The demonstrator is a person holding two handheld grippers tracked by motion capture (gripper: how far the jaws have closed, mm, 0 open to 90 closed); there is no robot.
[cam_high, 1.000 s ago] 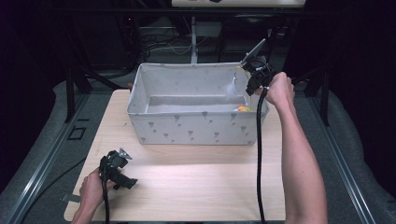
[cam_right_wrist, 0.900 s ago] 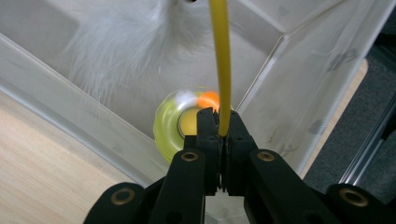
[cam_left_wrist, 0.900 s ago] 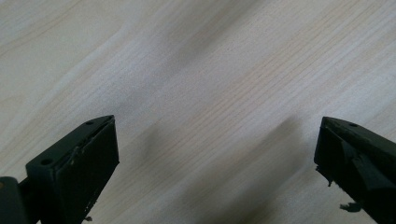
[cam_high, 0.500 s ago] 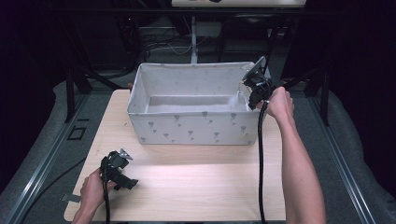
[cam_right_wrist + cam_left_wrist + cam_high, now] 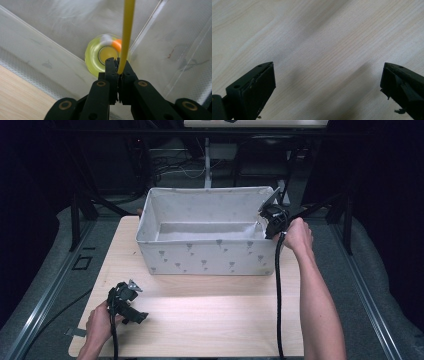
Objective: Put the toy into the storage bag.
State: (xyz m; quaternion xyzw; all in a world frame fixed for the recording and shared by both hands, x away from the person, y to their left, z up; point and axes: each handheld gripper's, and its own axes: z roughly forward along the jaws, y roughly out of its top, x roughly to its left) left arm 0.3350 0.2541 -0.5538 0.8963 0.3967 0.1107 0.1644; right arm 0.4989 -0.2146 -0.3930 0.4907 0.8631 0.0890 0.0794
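yellow tape (image 5: 127,35), a thin strip, is pinched in the right claw (image 5: 117,65), its jaws closed on the strip's lower end. below it in the right gripper view the roll (image 5: 106,54), translucent yellow with an orange and white patch, lies in the corner of the fabric bin (image 5: 210,254). i judge the tape light, limp and sticky; hold the free end, or the roll by its rim. from above, the bin wall hides the roll, and the right claw (image 5: 272,220) sits at the bin's right rim. the left claw (image 5: 131,309) rests low over the bare bench (image 5: 210,310), jaws wide and empty.
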